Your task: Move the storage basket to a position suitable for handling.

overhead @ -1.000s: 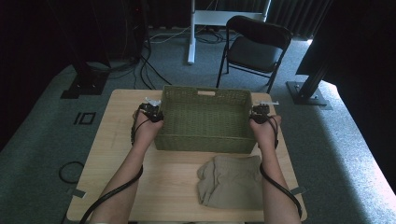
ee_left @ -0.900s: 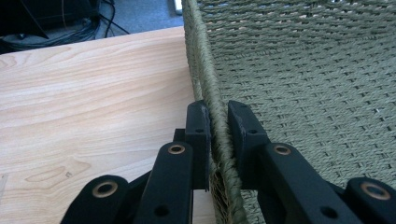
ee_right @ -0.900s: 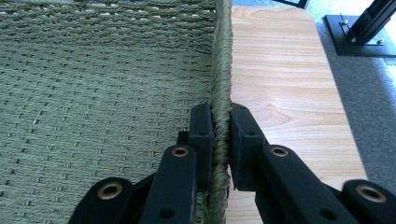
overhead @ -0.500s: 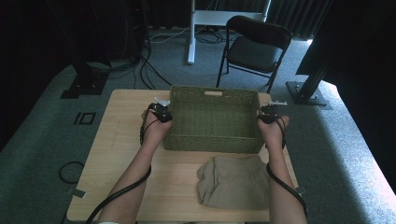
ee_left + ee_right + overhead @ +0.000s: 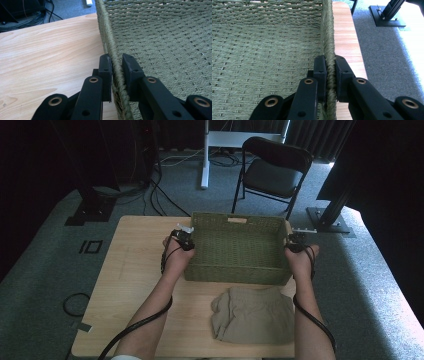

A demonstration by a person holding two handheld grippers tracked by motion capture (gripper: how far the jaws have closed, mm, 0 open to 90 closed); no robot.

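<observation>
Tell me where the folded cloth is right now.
In the high view the folded cloth lies on the table's near edge, right of centre, just in front of the basket, between the person's forearms.

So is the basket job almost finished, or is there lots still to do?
Partly done, I'd guess. Done: the left gripper and right gripper each pinch a side rim of the green basket. In hand: both hold the basket on the table, just behind the folded tan cloth. Left, probably: the cloth lies outside the basket, whose inside looks bare, so it may go in next.
</observation>
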